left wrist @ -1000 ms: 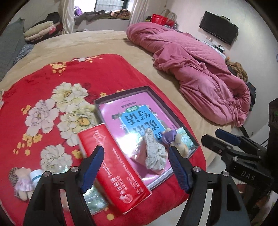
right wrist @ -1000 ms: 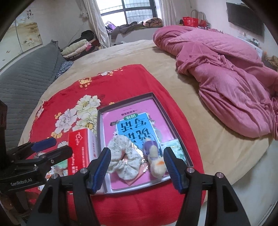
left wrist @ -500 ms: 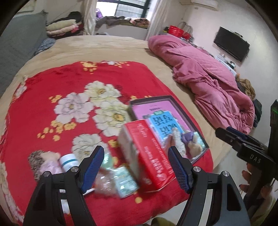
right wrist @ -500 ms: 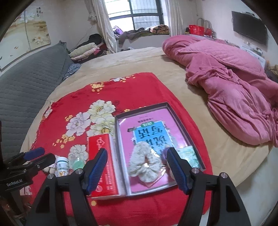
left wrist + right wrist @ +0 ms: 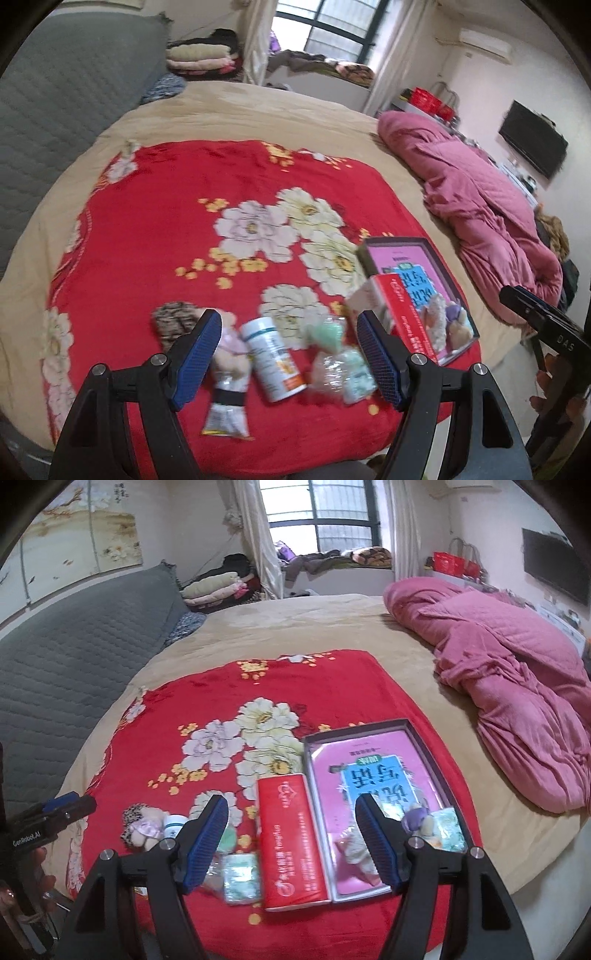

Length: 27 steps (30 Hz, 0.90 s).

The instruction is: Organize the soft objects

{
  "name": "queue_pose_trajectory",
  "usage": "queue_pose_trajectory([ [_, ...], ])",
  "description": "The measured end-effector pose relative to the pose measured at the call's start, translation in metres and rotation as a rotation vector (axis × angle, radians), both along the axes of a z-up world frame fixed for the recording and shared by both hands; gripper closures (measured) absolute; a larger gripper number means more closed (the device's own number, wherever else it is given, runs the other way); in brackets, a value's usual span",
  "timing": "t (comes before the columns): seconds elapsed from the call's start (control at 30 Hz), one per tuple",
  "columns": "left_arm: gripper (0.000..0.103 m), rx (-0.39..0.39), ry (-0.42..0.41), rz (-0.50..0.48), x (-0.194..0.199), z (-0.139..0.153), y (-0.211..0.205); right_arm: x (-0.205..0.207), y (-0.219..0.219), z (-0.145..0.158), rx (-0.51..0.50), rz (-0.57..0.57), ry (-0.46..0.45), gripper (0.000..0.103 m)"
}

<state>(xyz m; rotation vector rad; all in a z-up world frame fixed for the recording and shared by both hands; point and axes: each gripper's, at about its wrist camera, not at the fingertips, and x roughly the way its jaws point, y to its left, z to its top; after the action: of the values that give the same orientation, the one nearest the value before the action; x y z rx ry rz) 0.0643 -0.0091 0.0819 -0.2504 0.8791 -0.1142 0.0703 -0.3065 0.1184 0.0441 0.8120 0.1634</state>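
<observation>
Over the red blanket (image 5: 166, 229), both grippers (image 5: 290, 354) (image 5: 291, 836) angle downward, jaws apart.

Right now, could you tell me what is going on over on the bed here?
A person is sorting small things on a red floral blanket with a handheld gripper in each hand. Both the left gripper and the right gripper hang open above the blanket, holding nothing; the right gripper's jaws have just been opening. A scrunchie and a small plush toy already lie in the shallow tray, beside a red tissue pack. A plush doll, a white bottle and plastic-wrapped items lie outside the tray.
</observation>
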Motion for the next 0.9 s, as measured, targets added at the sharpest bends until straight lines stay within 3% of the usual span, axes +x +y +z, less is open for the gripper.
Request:
queue_pose_trajectory([
  [0.53, 0.026, -0.015, 0.017, 0.104, -0.037, -0.011, 0.073, -0.009, 0.075, 0.004, -0.024, 0.111, -0.006, 0.032],
  [0.9, 0.026, -0.026, 0.048, 0.117, -0.049, -0.031, 0.087, -0.009, 0.112, -0.010, -0.063, 0.174, 0.018, 0.032],
])
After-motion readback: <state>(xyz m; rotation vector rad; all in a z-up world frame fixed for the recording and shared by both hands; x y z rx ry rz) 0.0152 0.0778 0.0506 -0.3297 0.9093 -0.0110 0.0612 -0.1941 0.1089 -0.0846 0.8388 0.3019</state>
